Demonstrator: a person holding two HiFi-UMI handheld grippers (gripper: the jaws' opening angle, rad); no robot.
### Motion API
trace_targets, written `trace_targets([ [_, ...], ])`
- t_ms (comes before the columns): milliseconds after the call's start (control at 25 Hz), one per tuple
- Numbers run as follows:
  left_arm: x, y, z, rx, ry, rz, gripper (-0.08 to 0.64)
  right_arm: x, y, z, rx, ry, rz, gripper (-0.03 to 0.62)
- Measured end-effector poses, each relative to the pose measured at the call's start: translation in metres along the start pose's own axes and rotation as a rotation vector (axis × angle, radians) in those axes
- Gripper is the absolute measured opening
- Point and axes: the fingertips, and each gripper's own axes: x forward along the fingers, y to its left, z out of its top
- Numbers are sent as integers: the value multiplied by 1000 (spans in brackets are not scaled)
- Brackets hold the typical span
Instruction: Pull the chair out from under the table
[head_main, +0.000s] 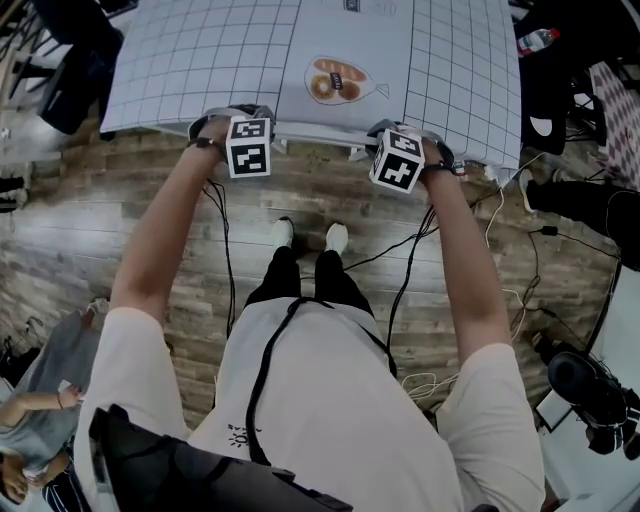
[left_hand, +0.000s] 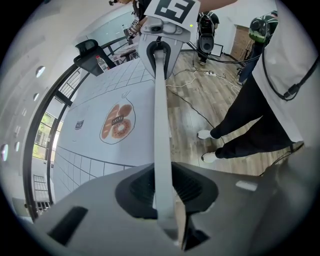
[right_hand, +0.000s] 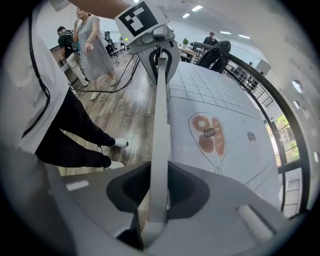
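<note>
Chair backrest rail (left_hand: 160, 125), thin pale-grey bar, lies along near edge of white gridded tabletop (head_main: 200, 60); rest of chair hidden beneath. Left gripper (left_hand: 162, 192) jaws narrow, clamped on one end of rail. Right gripper (right_hand: 156, 192) jaws likewise clamped on other end. Person stands on wooden plank floor (head_main: 150, 230), facing tabletop.

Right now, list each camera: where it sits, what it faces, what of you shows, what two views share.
Head view: on head, facing down at table; arms, torso, shoes.
Left gripper view: on left gripper, along chair back towards right gripper; legs.
Right gripper view: mirrored, towards left gripper; legs.
Shared: the pastry print.
</note>
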Motion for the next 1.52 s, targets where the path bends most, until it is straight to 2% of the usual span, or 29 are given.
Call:
trace_targets([
  [280,-5,-25,3,19,-3,-24,84,-6,27,0,17,-13,27,81],
  [560,-13,-66,8,2,-19,-37,83,-12,68,1,19,-17,37,81],
  [1160,-41,-216,17,-20,-42,-115,83,-33,216,8,21,-27,98,81],
  [1520,-49,-278,24,-39,-37,-154,83,-41,275,6,11,-22,133,83],
])
